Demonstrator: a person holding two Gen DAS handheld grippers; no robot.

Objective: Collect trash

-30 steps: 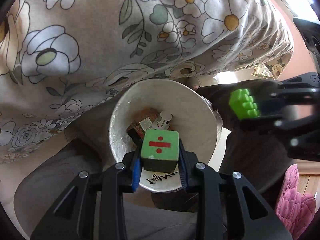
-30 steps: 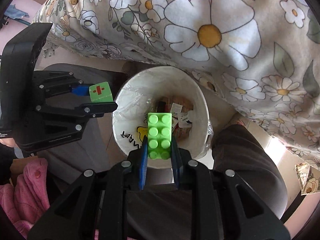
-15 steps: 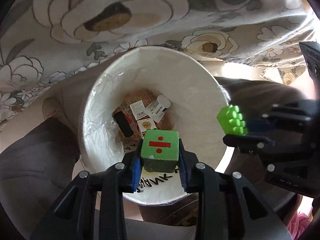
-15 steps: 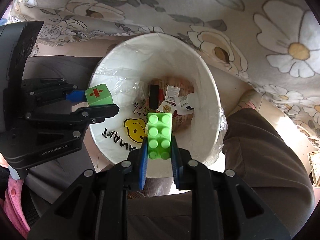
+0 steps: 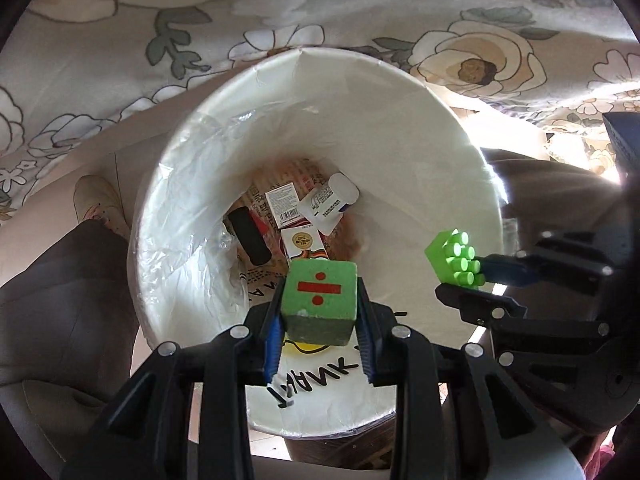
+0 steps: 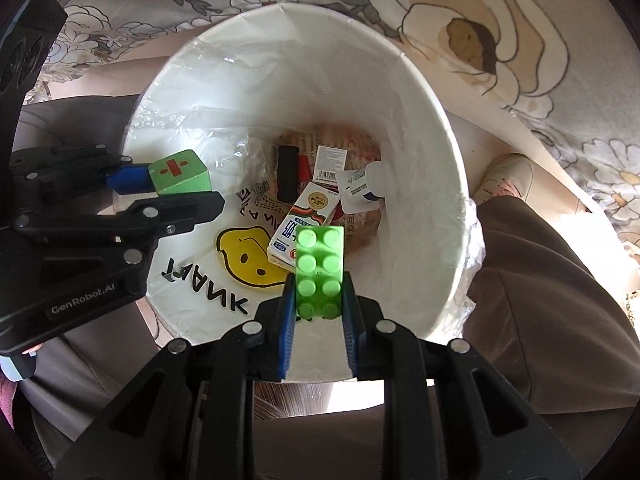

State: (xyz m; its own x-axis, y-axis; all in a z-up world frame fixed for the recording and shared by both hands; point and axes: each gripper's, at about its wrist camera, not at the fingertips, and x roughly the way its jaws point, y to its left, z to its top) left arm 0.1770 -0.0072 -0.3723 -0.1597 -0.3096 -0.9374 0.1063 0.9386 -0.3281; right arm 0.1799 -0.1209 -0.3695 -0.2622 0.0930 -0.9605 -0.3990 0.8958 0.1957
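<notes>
My left gripper [image 5: 320,312] is shut on a green cube [image 5: 319,300] with a red division sign, held over the mouth of a white paper bin [image 5: 400,128]. My right gripper [image 6: 318,312] is shut on a green studded brick [image 6: 319,270], also over the bin [image 6: 420,128]. The right gripper and brick [image 5: 454,260] show at the right of the left wrist view. The left gripper and cube [image 6: 180,178] show at the left of the right wrist view. Small cartons [image 6: 304,220], a white bottle [image 6: 360,188] and a black tube [image 6: 287,174] lie in the bin's bottom.
A floral cloth [image 5: 160,20] hangs behind and above the bin. The person's dark trousers [image 6: 540,300] flank the bin, with a shoe [image 6: 508,176] on the floor. The bin has a clear plastic liner [image 5: 192,216].
Both grippers have moved closer to and over the bin's mouth, so the bin fills more of each view. Both still hold their green pieces.
</notes>
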